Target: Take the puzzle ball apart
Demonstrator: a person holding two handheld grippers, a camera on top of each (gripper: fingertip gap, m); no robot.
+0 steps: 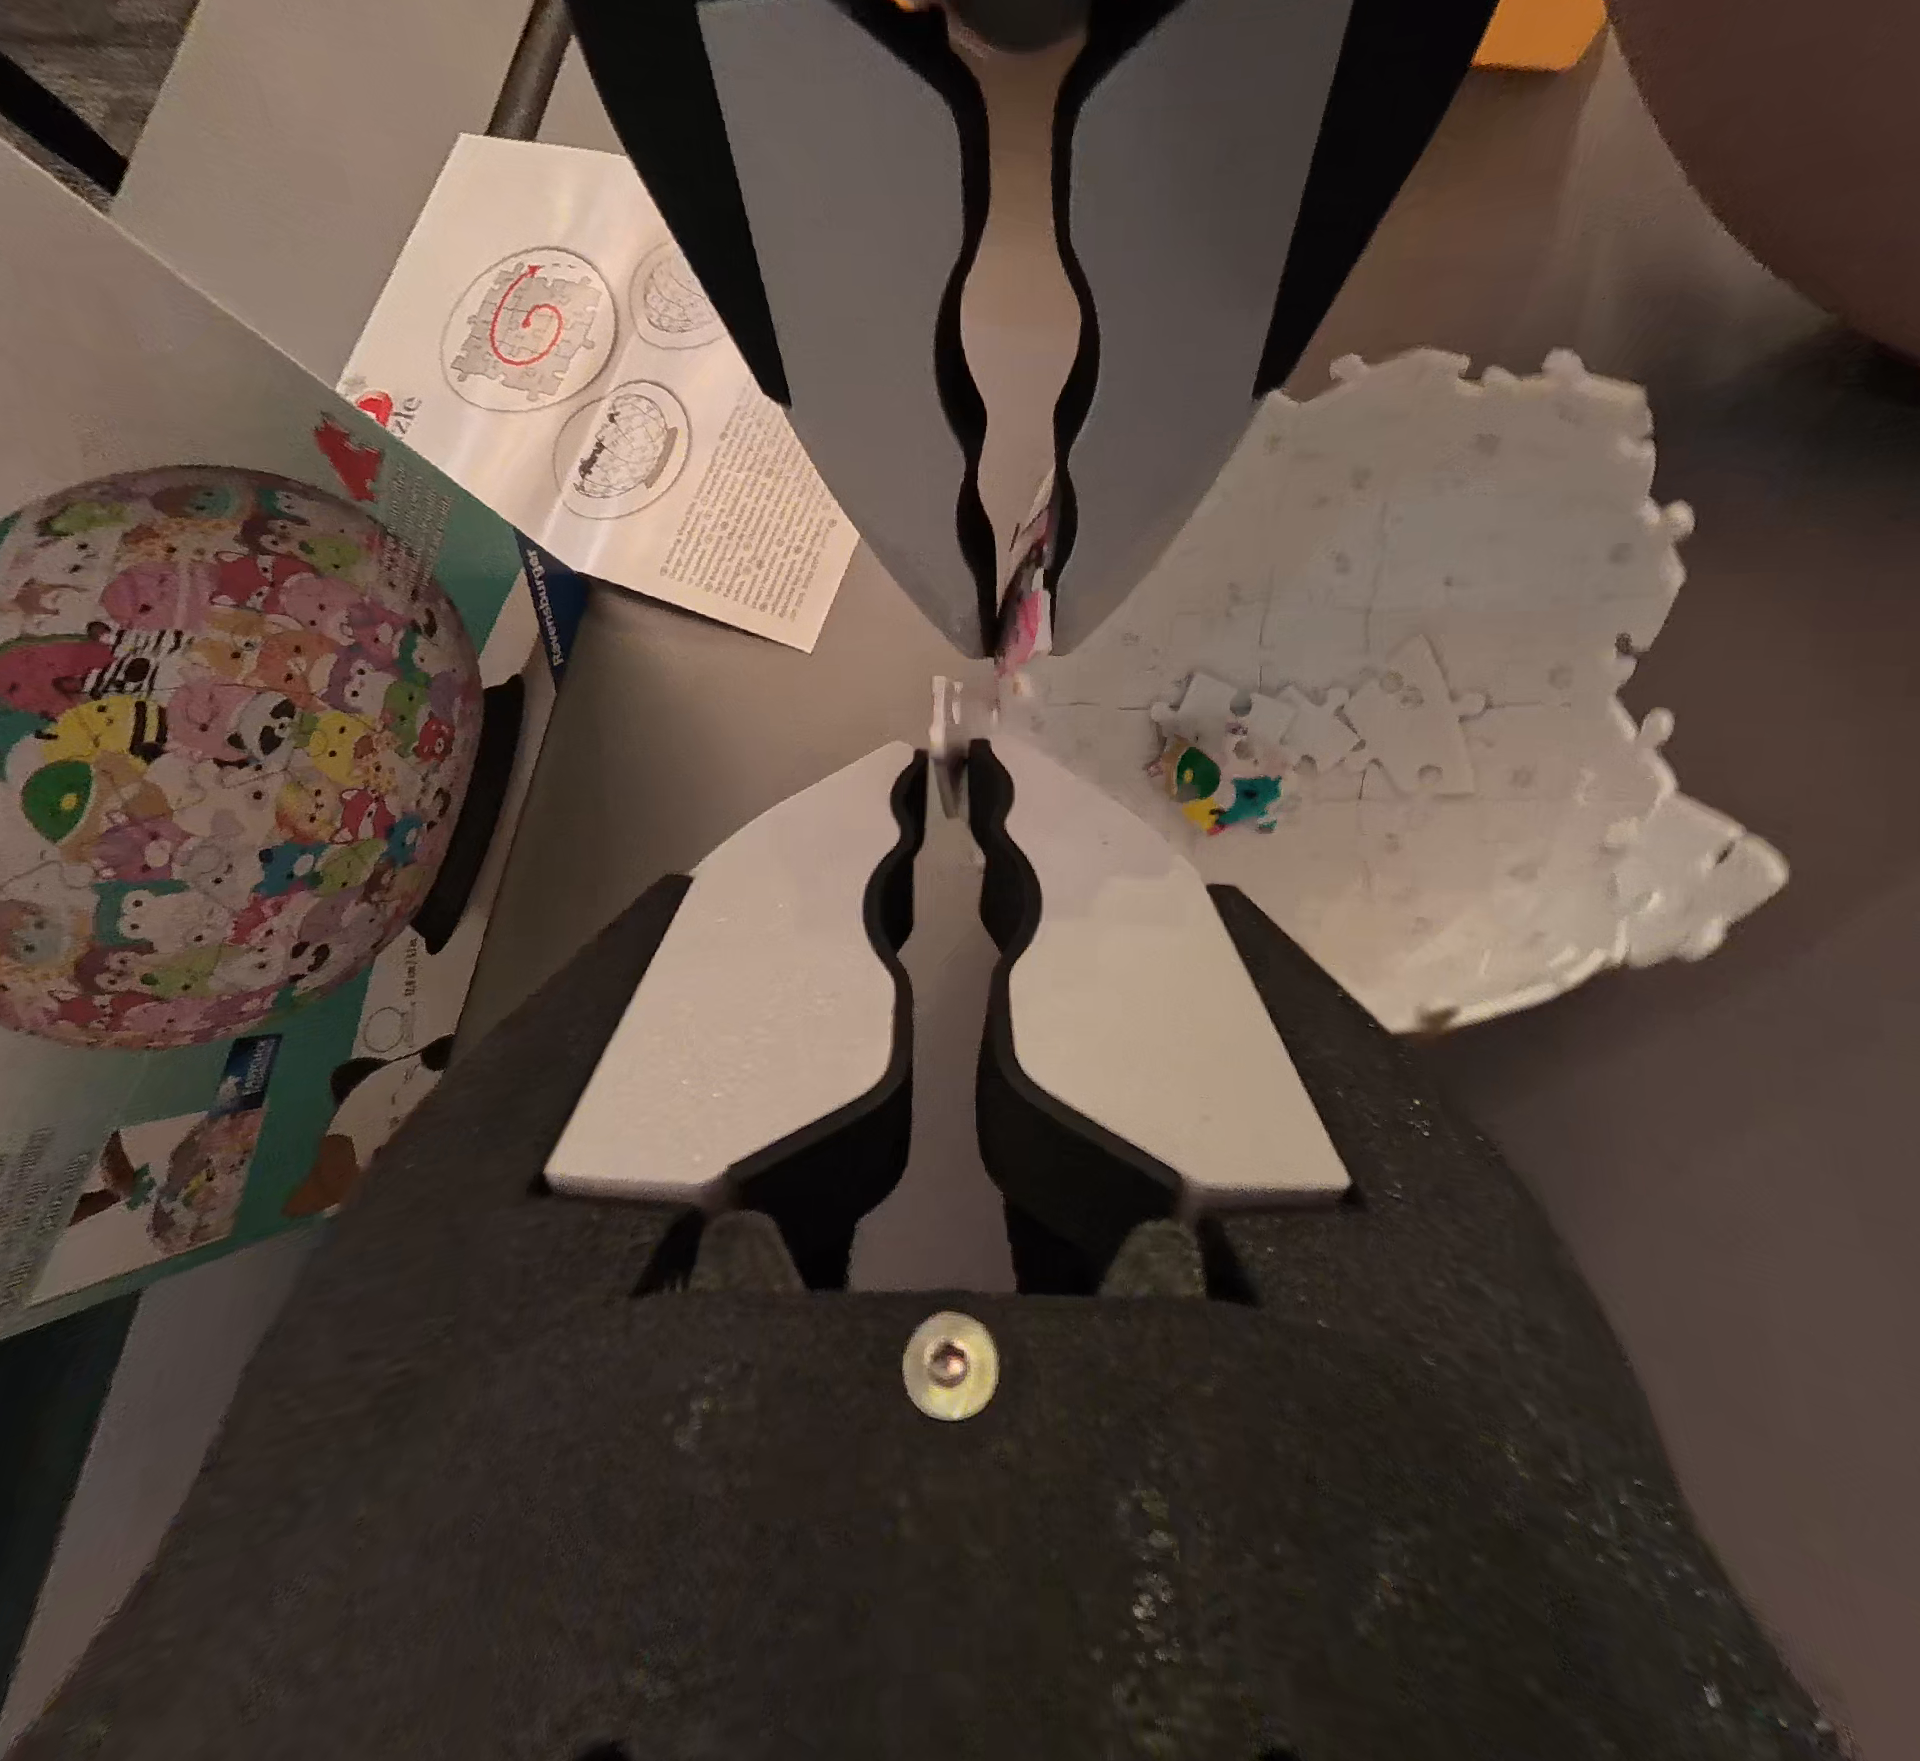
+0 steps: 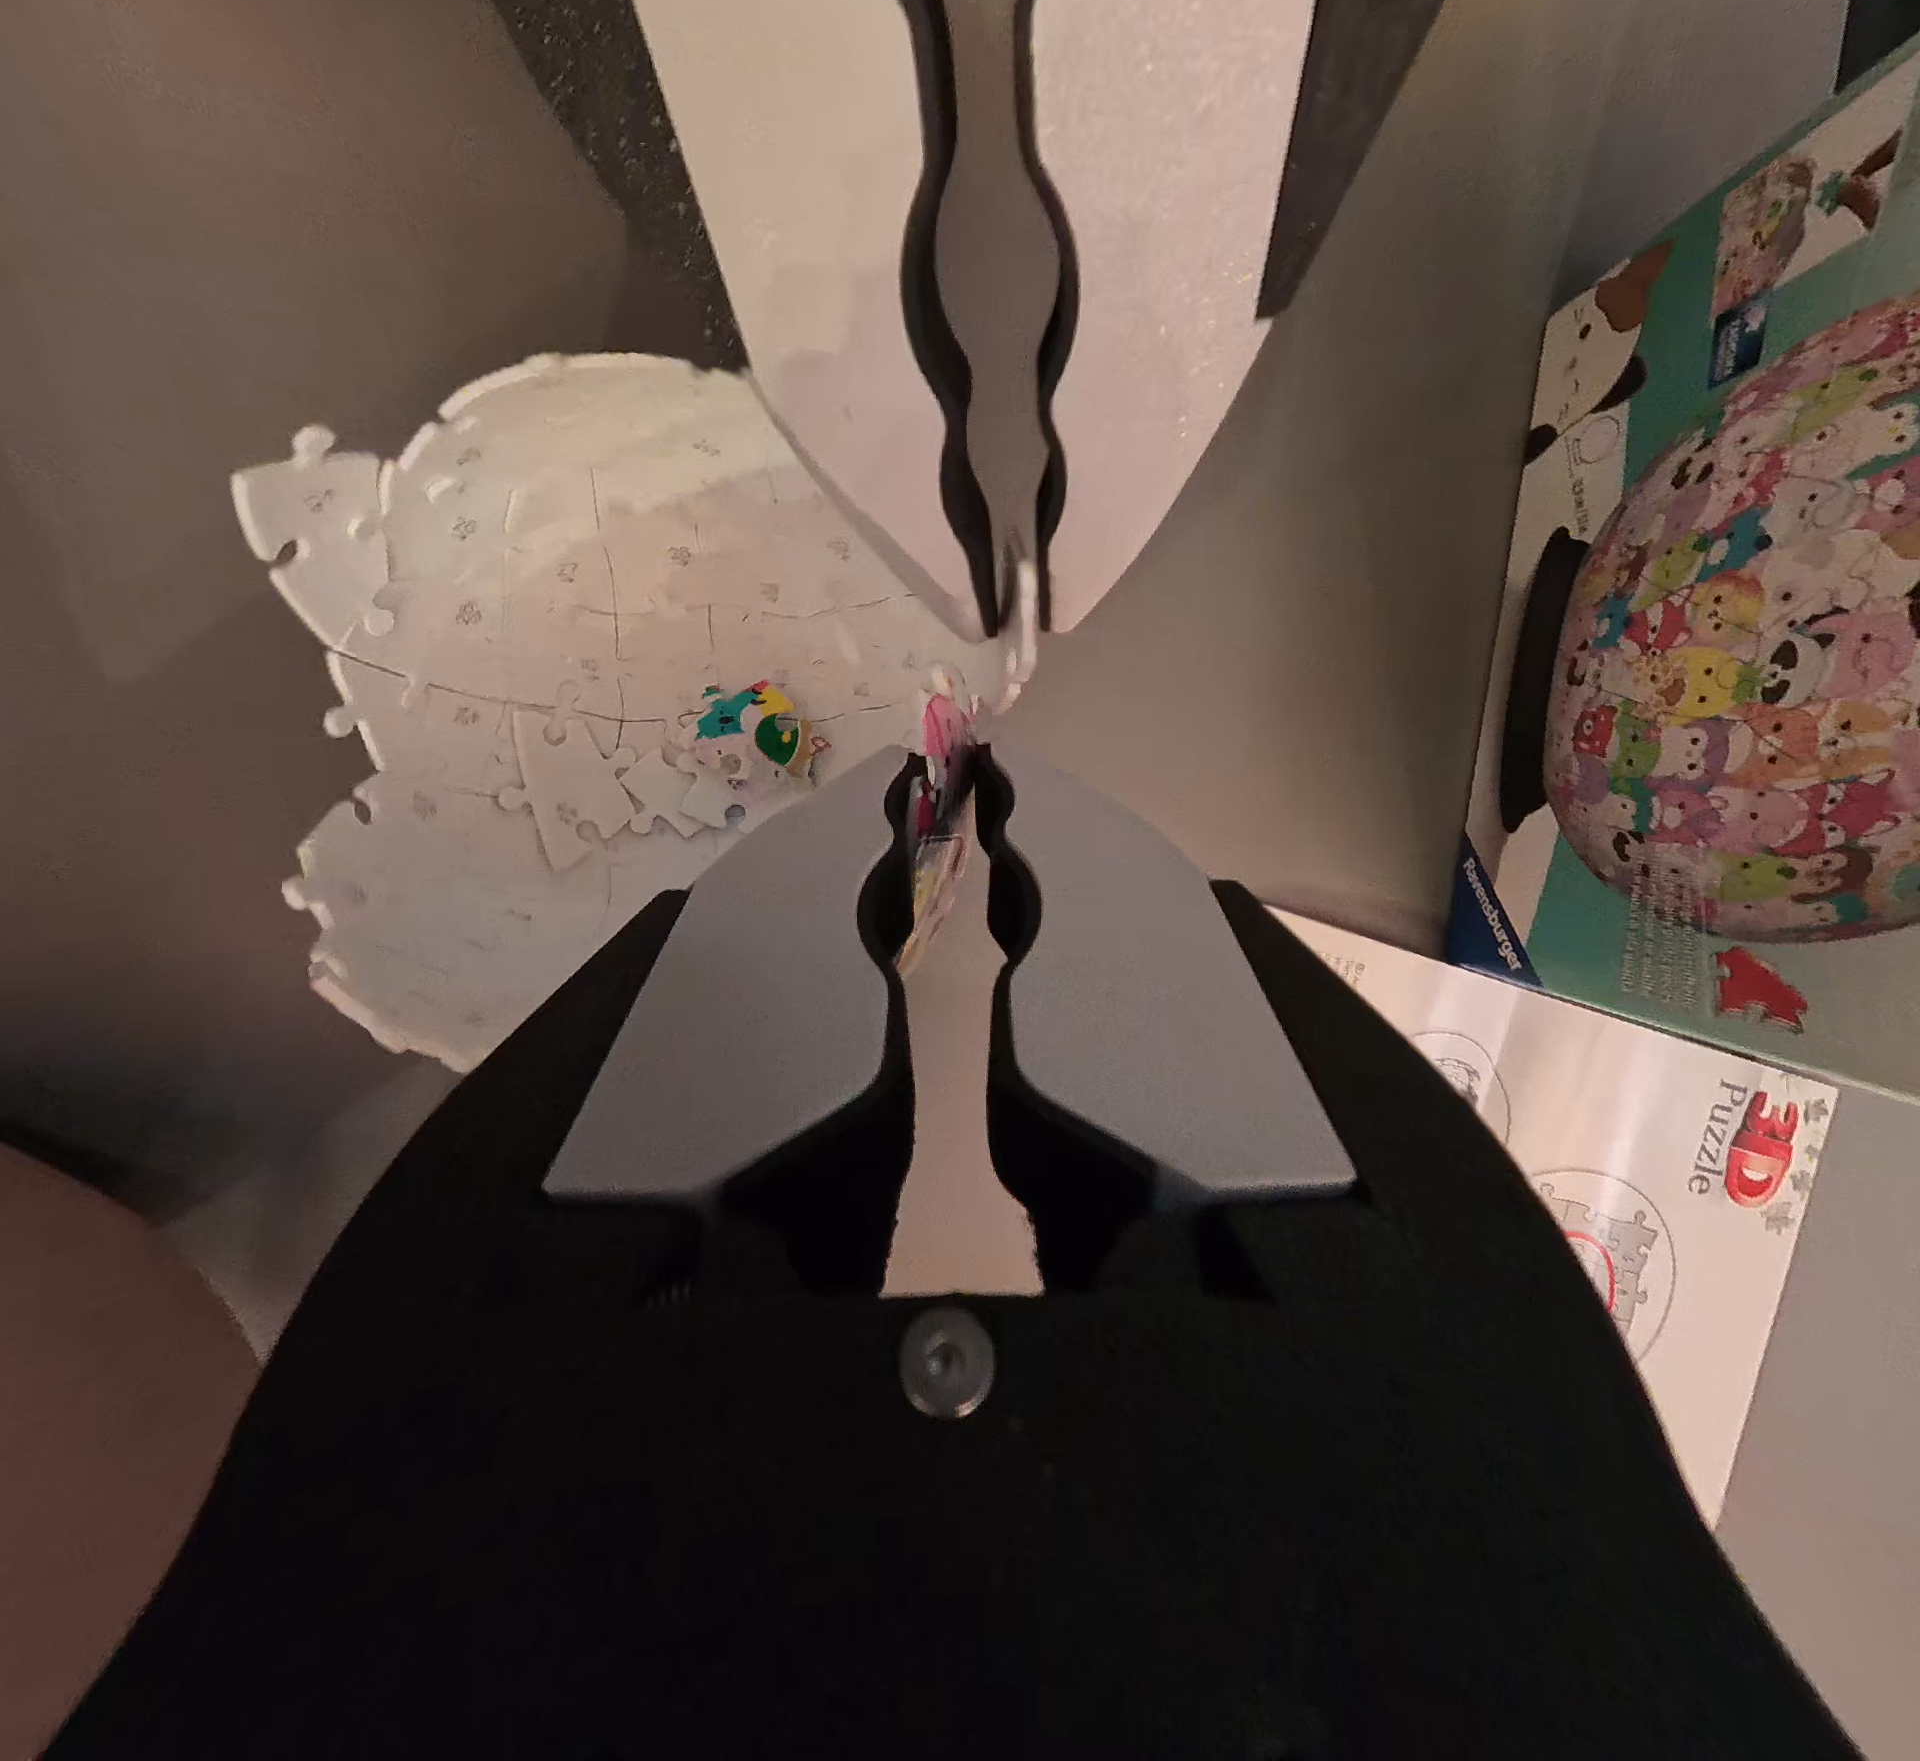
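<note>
The puzzle ball is an open shell (image 1: 1455, 589), white inside, lying on the grey table; it also shows in the right wrist view (image 2: 499, 631). Several loose pieces (image 1: 1309, 724) lie in it, one colourful (image 2: 753, 724). My left gripper (image 1: 948, 761) is shut on a white piece (image 1: 951, 709). My right gripper (image 2: 940, 761) is shut on a colourful piece (image 2: 940, 724). The two grippers face each other tip to tip just beside the shell's rim. The two pieces touch; I cannot tell whether they are interlocked.
The puzzle's teal box (image 1: 208, 776) lies beside the grippers, opposite the shell, also seen in the right wrist view (image 2: 1766, 672). A white instruction leaflet (image 1: 592, 381) lies next to it (image 2: 1621, 1192). Part of a person (image 1: 1766, 101) is beyond the shell. The grippers are tip to tip, or close to it.
</note>
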